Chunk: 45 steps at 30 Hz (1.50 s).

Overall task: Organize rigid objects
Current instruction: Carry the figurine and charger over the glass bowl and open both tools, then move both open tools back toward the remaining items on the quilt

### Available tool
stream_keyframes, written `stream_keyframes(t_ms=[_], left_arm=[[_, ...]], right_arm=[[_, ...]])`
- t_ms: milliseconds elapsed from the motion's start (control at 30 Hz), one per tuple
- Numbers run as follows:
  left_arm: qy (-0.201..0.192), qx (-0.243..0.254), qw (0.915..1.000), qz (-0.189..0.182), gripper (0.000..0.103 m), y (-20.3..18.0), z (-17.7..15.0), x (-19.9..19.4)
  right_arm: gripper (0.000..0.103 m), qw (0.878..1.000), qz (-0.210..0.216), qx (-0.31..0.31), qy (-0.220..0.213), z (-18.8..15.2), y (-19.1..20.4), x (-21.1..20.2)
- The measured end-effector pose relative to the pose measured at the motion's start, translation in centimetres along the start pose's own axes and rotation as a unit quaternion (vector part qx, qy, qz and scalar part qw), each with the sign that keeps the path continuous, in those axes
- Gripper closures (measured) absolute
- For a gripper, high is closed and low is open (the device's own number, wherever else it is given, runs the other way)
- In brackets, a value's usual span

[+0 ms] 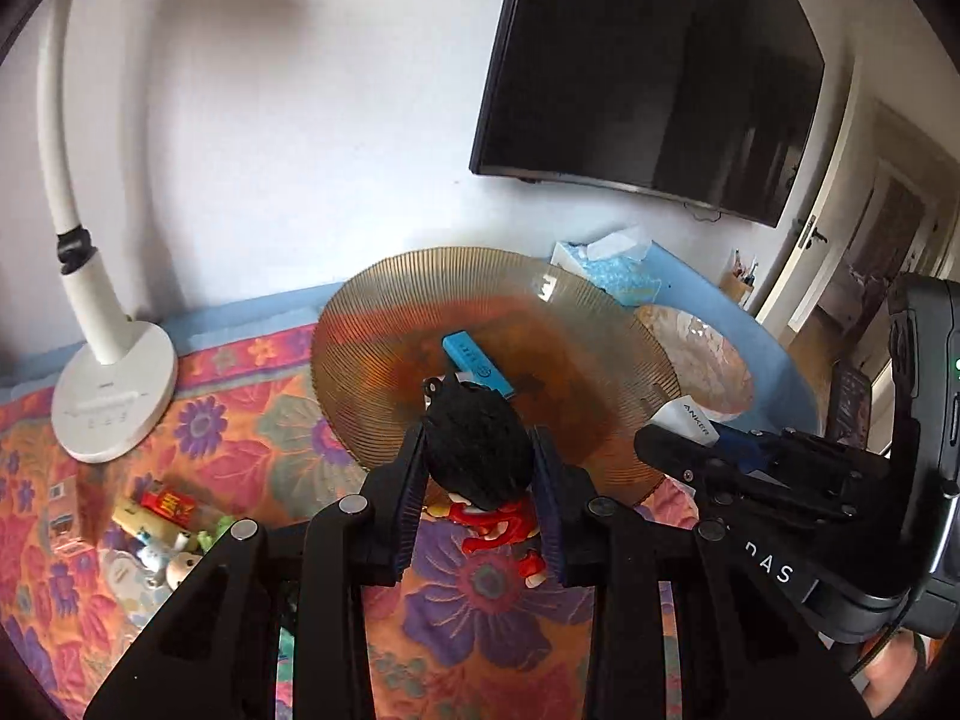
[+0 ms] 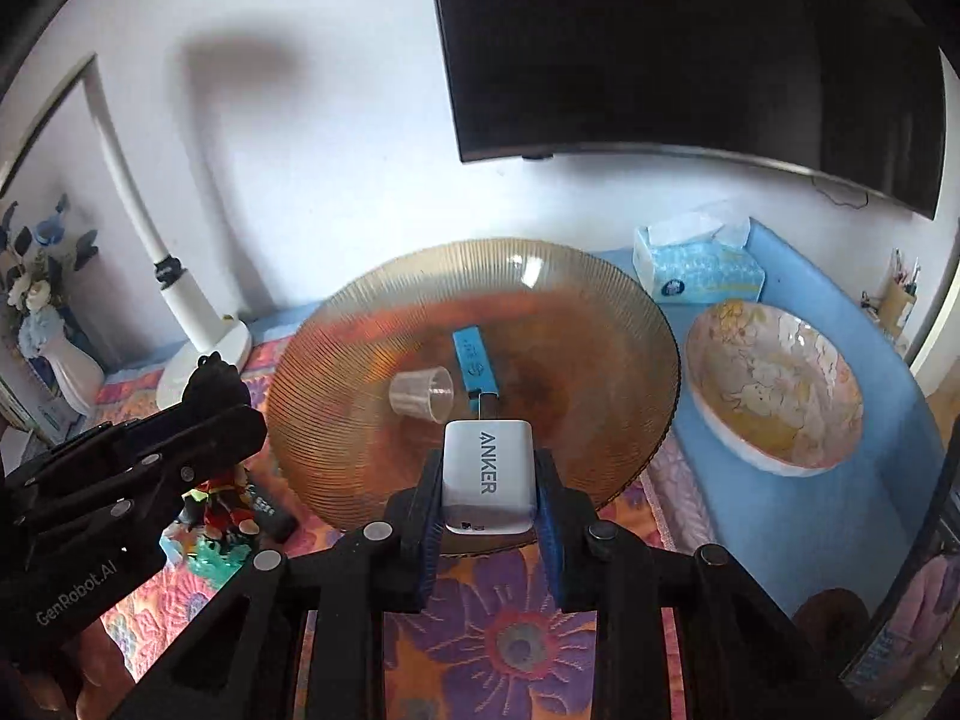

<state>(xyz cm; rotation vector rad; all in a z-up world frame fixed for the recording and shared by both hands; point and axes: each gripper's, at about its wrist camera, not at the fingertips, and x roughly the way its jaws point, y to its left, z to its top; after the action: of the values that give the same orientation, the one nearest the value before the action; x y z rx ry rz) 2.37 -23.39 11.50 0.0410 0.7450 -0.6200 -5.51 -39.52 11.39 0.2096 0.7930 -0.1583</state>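
Left gripper pinching figurine; right gripper pinching charger.

A ribbed amber plate is sitting on an orange, pink and purple flowered cloth; a bright blue stick is lying in it. A white charger is showing grey lettering; a figurine is wearing black hair and red clothes.

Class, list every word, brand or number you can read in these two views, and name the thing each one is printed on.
"ANKER": white charger held in the right gripper.
"GenRobot.AI": body of the left gripper, seen from the right wrist.
"AS", cut off: body of the right gripper, seen from the left wrist.
Blue USB stick: markings too small to read.
Tissue box: print blurred.
Red packet: lettering unreadable.
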Motion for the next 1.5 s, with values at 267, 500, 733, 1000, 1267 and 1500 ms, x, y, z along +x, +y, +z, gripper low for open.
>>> stream_keyframes(t_ms=[267, 500, 733, 1000, 1267, 1500], left_arm=[[0.032, 0.004, 0.9994, 0.012, 0.073, -1.5, -1.6, 3.9], [-0.038, -0.051, 0.9977, 0.023, 0.022, 2.8, -2.3, -2.5], [-0.105, -0.139, 0.9786, 0.110, 0.015, 12.0, -8.3, -12.0], [-0.066, -0.223, 0.9488, 0.213, 0.015, 21.9, -17.4, -12.9], [-0.068, -0.331, 0.9349, 0.109, 0.015, 26.1, -19.6, -13.1], [-0.060, -0.313, 0.9407, 0.115, 0.015, 25.5, -19.5, -12.7]], right_arm=[[0.077, 0.999, 0.007, -0.009, 0.039, -0.5, -1.1, 2.7], [0.067, 0.998, 0.018, 0.052, 0.024, -0.5, -3.5, -0.3], [0.058, 0.996, 0.089, 0.024, -0.006, -3.3, 0.6, -4.0], [0.026, 0.983, 0.163, -0.083, 0.006, -9.2, 11.6, 0.8], [0.026, 0.983, 0.144, -0.103, 0.045, -10.4, 12.5, 4.4], [0.024, 0.985, 0.132, -0.096, 0.059, -10.5, 12.4, 5.0]])
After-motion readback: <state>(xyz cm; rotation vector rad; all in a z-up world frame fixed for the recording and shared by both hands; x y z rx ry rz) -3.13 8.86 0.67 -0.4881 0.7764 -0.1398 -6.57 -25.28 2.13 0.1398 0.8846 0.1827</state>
